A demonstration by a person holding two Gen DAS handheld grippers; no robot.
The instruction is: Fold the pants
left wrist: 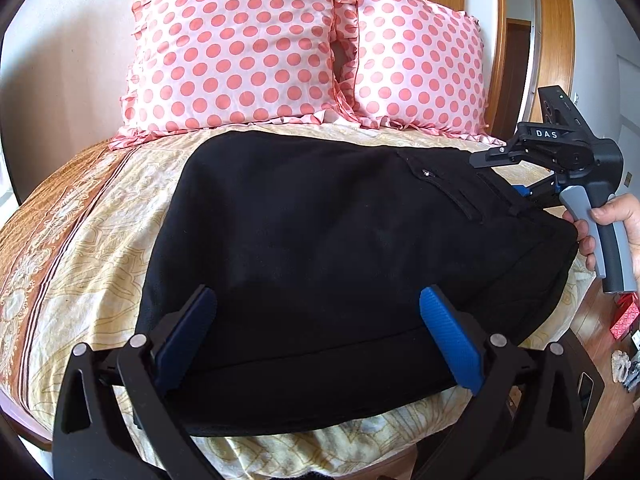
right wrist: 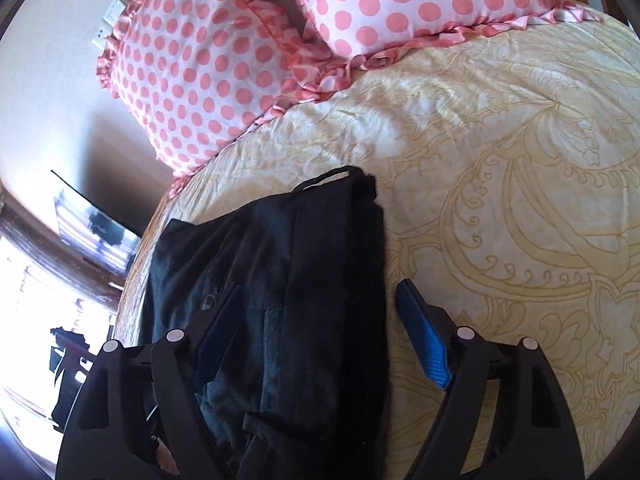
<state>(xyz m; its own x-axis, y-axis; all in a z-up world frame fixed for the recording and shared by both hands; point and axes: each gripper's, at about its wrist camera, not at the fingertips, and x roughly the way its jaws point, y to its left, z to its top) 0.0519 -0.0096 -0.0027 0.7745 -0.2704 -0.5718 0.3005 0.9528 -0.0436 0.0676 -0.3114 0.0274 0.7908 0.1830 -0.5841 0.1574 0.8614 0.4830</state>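
Observation:
Black pants (left wrist: 320,208) lie folded into a wide slab across the cream bedspread (left wrist: 100,240). My left gripper (left wrist: 318,292) hovers open over their near edge, its blue pads (left wrist: 448,340) spread wide and pressing on nothing. In the left wrist view a hand (left wrist: 616,216) holds the right gripper's body at the pants' right end by the zipped pocket, with its fingertips hidden behind the cloth. In the right wrist view my right gripper (right wrist: 320,288) stands open above the pants (right wrist: 280,260). Its left finger is over the cloth and its right pad (right wrist: 424,336) is over bare bedspread (right wrist: 500,160).
Two pink polka-dot pillows (left wrist: 240,48) (left wrist: 416,60) lean against the wall behind the pants. Wooden door frames (left wrist: 556,40) stand at the right. Small clutter, including a red item (left wrist: 624,320), lies on the wooden floor beside the bed.

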